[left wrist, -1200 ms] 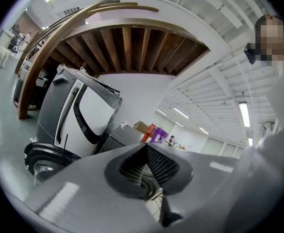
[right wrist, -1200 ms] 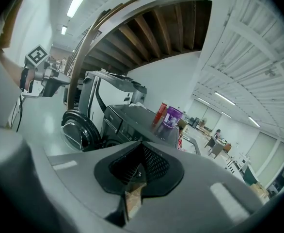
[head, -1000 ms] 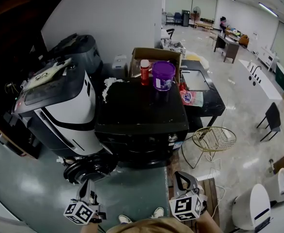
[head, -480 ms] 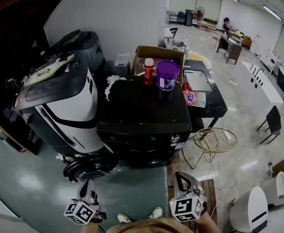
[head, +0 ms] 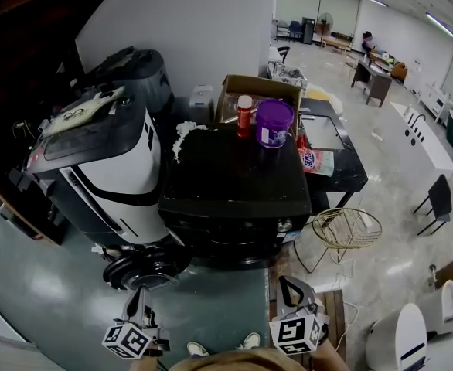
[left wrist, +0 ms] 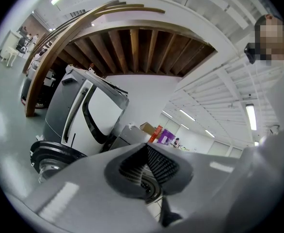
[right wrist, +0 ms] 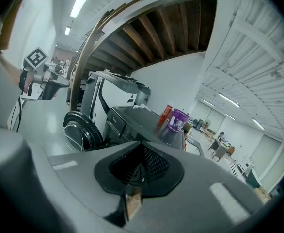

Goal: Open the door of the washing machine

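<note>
The washing machine [head: 234, 199], a black front-loading box standing just beside a white-and-grey appliance [head: 107, 168], already has its round, glass-centred black door [head: 143, 267] swung wide at its lower left. The task looks done. The left gripper [head: 138, 294] and right gripper [head: 291, 286] hang low, apart from the door, jaws closed on nothing.

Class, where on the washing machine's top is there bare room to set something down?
Bare: the front and middle of the washing machine top. Crowded: its back edge, with white cloth, red bottle and purple tub.
</note>
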